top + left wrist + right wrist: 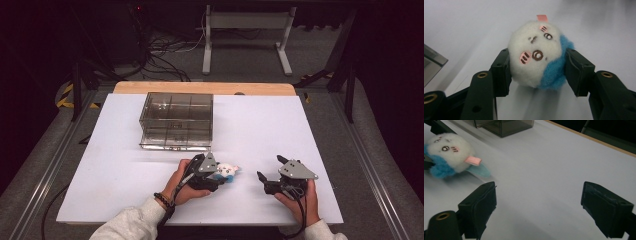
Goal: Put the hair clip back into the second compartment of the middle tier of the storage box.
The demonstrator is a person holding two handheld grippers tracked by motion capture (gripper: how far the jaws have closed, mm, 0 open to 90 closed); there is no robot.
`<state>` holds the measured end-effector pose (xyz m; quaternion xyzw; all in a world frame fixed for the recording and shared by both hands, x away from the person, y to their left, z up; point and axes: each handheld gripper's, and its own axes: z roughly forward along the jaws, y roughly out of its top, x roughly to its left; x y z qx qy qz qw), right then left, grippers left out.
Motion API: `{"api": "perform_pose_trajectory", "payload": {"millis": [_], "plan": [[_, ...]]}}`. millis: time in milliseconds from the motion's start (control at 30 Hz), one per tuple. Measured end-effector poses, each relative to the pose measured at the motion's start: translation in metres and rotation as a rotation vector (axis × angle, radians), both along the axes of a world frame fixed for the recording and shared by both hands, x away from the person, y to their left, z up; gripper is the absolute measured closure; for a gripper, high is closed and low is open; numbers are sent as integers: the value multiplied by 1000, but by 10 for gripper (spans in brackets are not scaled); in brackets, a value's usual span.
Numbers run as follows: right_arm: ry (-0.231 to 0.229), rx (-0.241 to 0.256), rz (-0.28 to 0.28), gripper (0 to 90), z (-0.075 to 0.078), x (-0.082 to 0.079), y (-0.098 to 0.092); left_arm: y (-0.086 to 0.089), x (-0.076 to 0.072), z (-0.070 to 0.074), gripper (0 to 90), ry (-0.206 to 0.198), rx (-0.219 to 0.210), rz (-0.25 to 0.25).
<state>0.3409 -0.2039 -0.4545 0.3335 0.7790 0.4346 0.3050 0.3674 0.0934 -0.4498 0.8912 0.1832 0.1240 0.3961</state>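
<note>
The high view is dim around the edges, the room beyond nearly black, while the white surface (260, 130) is evenly lit from above with faint shadows. The left gripper view holds the toy (537, 62) sharp; background surface blurs. In the right gripper view the toy (451, 153) looks soft, motion-smeared.

Plush toy (536, 62): flanks hidden behind the jaws of the left gripper (537, 72); underside out of sight. In the right gripper view, left edge crops the toy (451, 155). Clear box (504, 126) cut off at top, mildly blurred. In the high view, toy's face too small to read.
</note>
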Motion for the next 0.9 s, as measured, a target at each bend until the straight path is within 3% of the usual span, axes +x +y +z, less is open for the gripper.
{"api": "perform_pose_trajectory", "payload": {"millis": [667,900], "plan": [[-1,9,-1,135,1,0,-1,3,-8,2,459,-50,80,-23],[-1,7,0,135,1,0,-1,10,-7,5,459,-60,79,-14]]}}
